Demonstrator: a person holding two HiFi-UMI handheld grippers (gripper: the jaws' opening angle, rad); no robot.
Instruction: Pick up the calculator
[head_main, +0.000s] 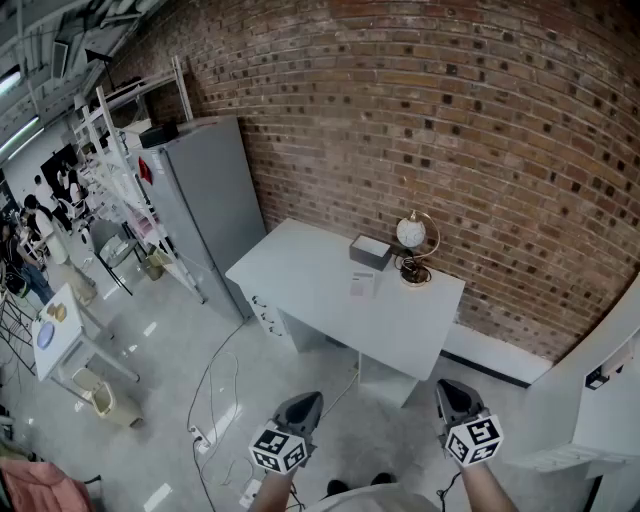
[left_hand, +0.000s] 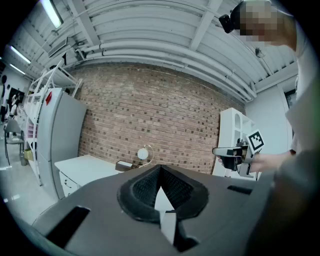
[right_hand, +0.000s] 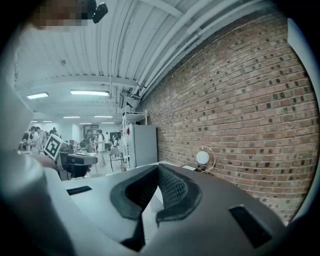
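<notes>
Left gripper (head_main: 303, 402) & right gripper (head_main: 452, 393): jaws shut, empty. Calculator (head_main: 362, 284), prob. the small flat slab, lies on tabletop (head_main: 300, 280), well ahead of both jaws. Likely light, rigid, slick plastic; pinch across its side edges.

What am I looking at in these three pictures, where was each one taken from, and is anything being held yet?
A person stands in front of a white desk with a tool in each hand: the left hand-held gripper and the right hand-held gripper. The head view comes from a camera on the person's head, looking down. The left and right gripper views come from cameras riding on those tools, each looking along its own two jaws. Both pairs of jaws are closed with nothing between them, so nothing is held. Against the brick wall, the desk carries a dark box and a round lamp in a gold ring. In front of the box lies a small pale flat item, probably the calculator. Both grippers are well short of the desk.
</notes>
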